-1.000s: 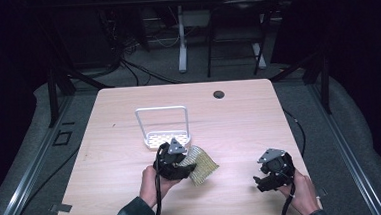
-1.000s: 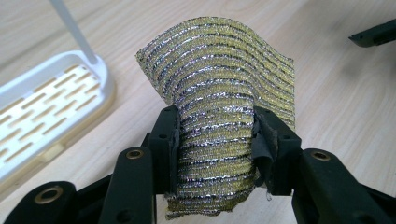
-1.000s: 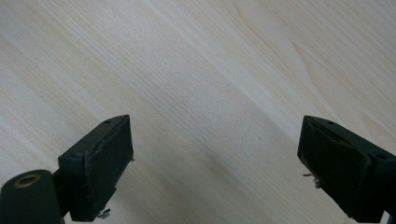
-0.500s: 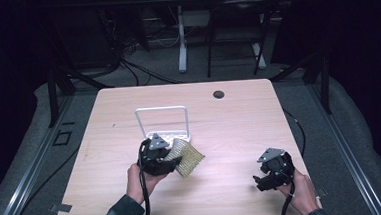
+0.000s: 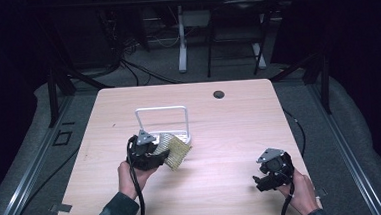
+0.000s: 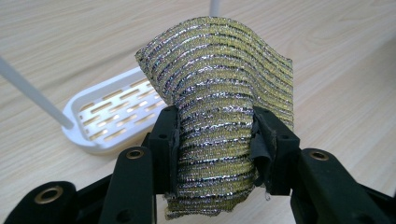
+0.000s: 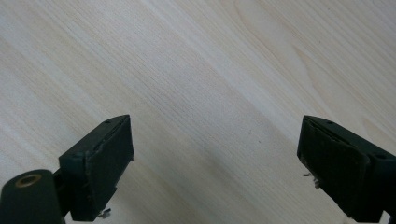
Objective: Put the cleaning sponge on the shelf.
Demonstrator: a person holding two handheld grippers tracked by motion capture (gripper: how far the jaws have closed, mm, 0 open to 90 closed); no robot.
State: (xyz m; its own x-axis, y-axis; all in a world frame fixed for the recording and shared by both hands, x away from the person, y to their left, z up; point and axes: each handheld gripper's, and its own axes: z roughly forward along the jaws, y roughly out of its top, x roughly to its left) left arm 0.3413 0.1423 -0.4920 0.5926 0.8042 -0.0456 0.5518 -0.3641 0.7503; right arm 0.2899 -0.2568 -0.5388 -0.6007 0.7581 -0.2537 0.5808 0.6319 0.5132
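— Two black jaws of the left gripper (image 6: 215, 144) are squeezing a shiny yellow scrubbing cloth (image 6: 219, 102) between them. See it?

— Yes! The cloth is sticking up past the jaws and bending over. What is lying behind it?

— Just past the cloth, a white rack (image 6: 112, 116) is sitting on the wooden table (image 5: 230, 130).

— And the right gripper (image 7: 215, 172)?

— Its jaws are standing wide apart, holding nothing. Bare table is lying under them, well apart from the cloth.

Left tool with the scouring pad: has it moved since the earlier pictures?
Yes. The left tool, shut on the scouring pad, has gone left and slightly away from the person, closer to the white rack.
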